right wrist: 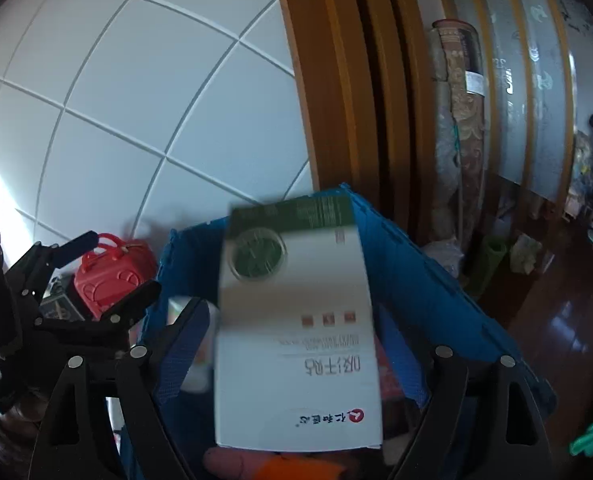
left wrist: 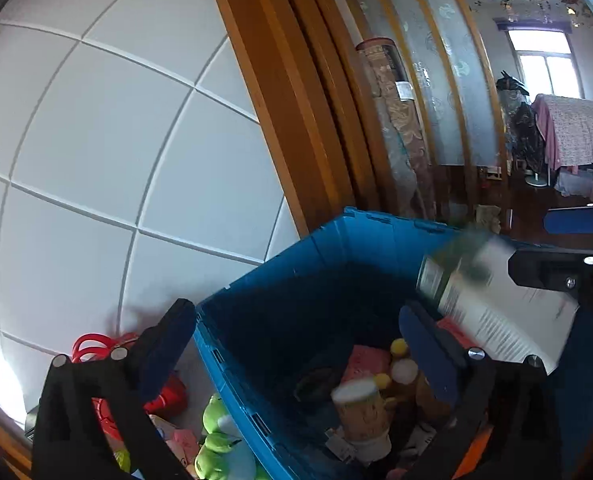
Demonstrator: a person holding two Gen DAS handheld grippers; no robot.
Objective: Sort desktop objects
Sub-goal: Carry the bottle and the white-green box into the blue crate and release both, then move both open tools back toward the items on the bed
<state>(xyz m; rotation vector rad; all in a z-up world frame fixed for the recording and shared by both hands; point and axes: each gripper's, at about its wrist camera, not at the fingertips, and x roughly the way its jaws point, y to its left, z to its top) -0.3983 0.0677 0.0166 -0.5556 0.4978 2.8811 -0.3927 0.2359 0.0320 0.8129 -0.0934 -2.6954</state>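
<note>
While both jaws stand wide, a white-and-green box (right wrist: 296, 320) is seen blurred between the fingers of the right hand-held gripper (right wrist: 300, 344), no pad visibly pressing it, over the blue crate (right wrist: 428, 280). Nothing is held by the left hand-held gripper (left wrist: 296, 344); a paper cup (left wrist: 362, 408) lies in the crate just ahead of it, a red toy case (right wrist: 114, 276) to its left

Black two-finger grippers showing blue pads

The left gripper (left wrist: 296, 344) and right gripper (right wrist: 296, 360) are wearing matte black angular frames, round silver screws glinting at the joints, textured blue pads (left wrist: 430, 344) lining each finger.
</note>
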